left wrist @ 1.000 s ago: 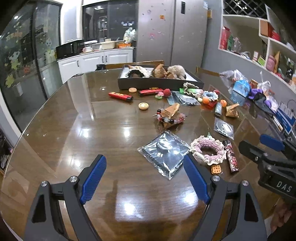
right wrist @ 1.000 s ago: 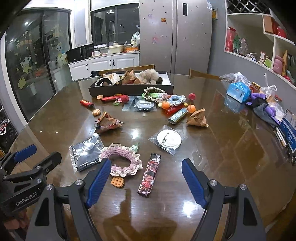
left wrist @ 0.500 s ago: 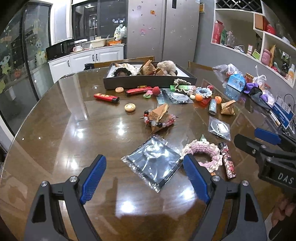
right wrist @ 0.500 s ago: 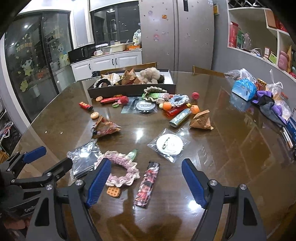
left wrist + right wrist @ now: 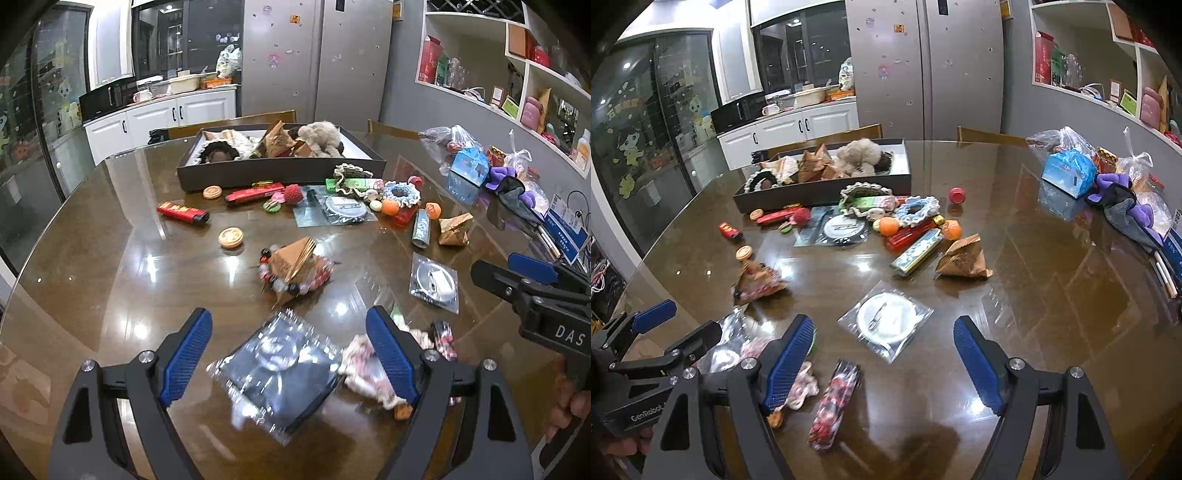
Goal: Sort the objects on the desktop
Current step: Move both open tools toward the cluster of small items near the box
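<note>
Both hand-held grippers, left [image 5: 288,356] and right [image 5: 882,360], have moved forward, fingers apart and empty; the foil packet [image 5: 280,376] now sits between the left one's fingers, at 6 o'clock on the desk [image 5: 110,258], probably the first pick.

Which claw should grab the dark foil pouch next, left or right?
Left, probably. The left claw is open with the dark foil pouch lying directly between its fingers. The right claw is also open, but the pouch sits off beyond its left finger, behind the pink scrunchie.

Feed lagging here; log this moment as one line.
left gripper: open, above shiny dark plastic pouch | right gripper: open, empty | black sorting tray: far side
</note>
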Motion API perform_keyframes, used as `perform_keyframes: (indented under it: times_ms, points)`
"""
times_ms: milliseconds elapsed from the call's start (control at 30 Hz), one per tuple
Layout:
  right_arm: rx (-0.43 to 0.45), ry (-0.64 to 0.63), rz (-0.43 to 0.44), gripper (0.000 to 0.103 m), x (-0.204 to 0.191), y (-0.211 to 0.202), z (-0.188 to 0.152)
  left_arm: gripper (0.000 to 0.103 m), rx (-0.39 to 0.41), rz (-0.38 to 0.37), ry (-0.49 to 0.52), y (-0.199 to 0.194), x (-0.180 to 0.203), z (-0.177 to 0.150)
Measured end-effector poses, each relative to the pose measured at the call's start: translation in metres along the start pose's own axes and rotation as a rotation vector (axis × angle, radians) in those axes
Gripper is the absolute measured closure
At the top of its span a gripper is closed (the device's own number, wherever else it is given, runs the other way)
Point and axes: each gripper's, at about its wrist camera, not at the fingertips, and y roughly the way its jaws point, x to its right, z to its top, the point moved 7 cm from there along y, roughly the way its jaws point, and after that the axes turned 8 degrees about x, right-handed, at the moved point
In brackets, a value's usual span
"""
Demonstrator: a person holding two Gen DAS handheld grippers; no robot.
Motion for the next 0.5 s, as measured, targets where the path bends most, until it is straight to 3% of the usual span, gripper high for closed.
perform_keyframes:
  times_ms: [500]
  points:
    - [-0.047,0.035,-0.025,0.022,0.034,0.057,0.032,0.017,-0.029,-0.012,-0.01,0.063,0.003,0.038]
